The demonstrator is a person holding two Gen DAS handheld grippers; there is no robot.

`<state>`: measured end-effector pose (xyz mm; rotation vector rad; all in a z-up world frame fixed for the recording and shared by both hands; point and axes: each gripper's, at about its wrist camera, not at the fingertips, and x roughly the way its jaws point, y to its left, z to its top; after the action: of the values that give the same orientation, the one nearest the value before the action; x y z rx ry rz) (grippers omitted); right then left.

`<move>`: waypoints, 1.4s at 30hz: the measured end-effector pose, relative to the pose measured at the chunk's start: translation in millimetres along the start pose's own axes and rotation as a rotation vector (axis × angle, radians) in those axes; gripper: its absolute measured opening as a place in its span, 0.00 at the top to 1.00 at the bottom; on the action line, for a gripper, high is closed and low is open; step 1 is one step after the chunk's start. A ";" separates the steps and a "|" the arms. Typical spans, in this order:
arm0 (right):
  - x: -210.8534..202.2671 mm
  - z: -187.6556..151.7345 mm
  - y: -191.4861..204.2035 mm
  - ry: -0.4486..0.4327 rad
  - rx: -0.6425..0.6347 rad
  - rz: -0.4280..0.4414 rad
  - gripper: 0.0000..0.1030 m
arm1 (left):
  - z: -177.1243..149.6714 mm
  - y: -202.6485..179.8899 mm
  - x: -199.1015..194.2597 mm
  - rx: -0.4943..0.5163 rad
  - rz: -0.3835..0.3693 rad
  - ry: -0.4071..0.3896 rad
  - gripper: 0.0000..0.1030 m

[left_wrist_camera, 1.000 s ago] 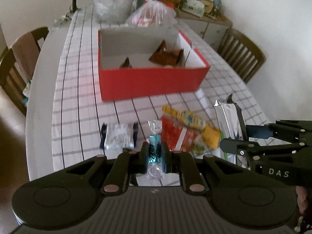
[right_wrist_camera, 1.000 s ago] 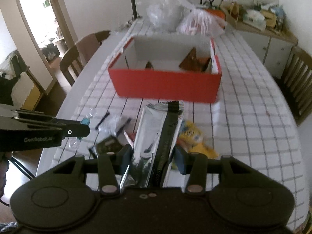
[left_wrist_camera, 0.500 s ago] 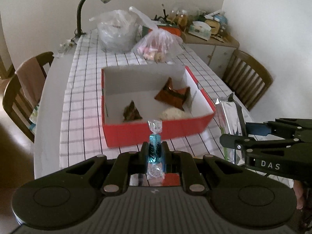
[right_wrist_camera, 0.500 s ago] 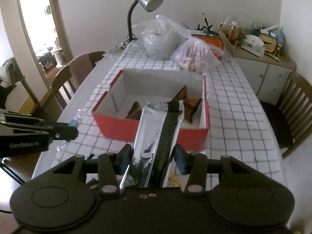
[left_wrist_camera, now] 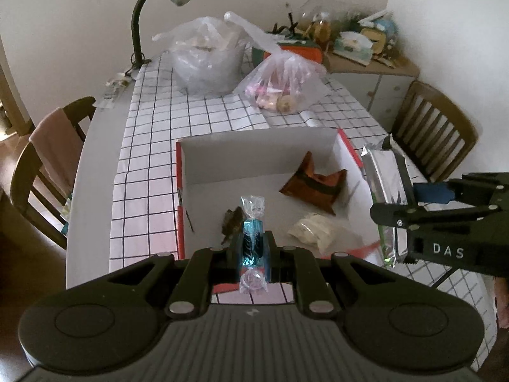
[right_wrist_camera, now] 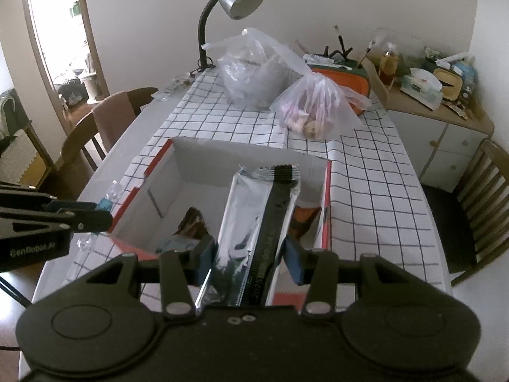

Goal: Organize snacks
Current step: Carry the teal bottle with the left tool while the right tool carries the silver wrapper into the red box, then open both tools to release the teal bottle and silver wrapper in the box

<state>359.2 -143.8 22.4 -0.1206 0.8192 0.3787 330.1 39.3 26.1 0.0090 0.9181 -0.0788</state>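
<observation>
While clamped, candy (left_wrist_camera: 253,238) sits between fingers (left_wrist_camera: 234,248).

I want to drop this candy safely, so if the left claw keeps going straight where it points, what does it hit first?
Probably the small dark snack on the floor of the red box, just ahead of the left claw and its blue candy. Depth is uncertain.

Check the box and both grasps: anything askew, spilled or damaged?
Nothing stands out. Left gripper holds the blue candy upright, right gripper the silver bar; three snacks lie loose inside the red box.
</observation>
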 end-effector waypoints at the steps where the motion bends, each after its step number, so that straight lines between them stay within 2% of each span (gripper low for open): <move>1: 5.0 2.4 -1.6 0.007 0.001 0.001 0.56 | 2.5 0.8 4.1 -0.002 0.007 0.005 0.88; 12: 78.0 20.4 -19.5 0.115 -0.008 -0.007 0.56 | 25.2 2.9 57.7 0.008 0.057 0.081 0.88; 22: 123.0 13.0 -24.4 0.192 -0.019 -0.010 0.56 | 23.9 10.3 108.7 0.000 0.071 0.175 0.88; 32: 142.8 4.2 -18.9 0.248 -0.041 -0.007 0.56 | 15.0 6.0 142.5 0.026 0.074 0.259 0.88; 42: 142.4 1.1 -16.9 0.243 -0.053 -0.014 0.55 | 5.7 4.2 154.6 0.029 0.072 0.308 0.88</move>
<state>454.6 -119.0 -81.7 -0.2248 1.0474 0.3771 428.3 33.3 -93.3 0.0833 1.2236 -0.0238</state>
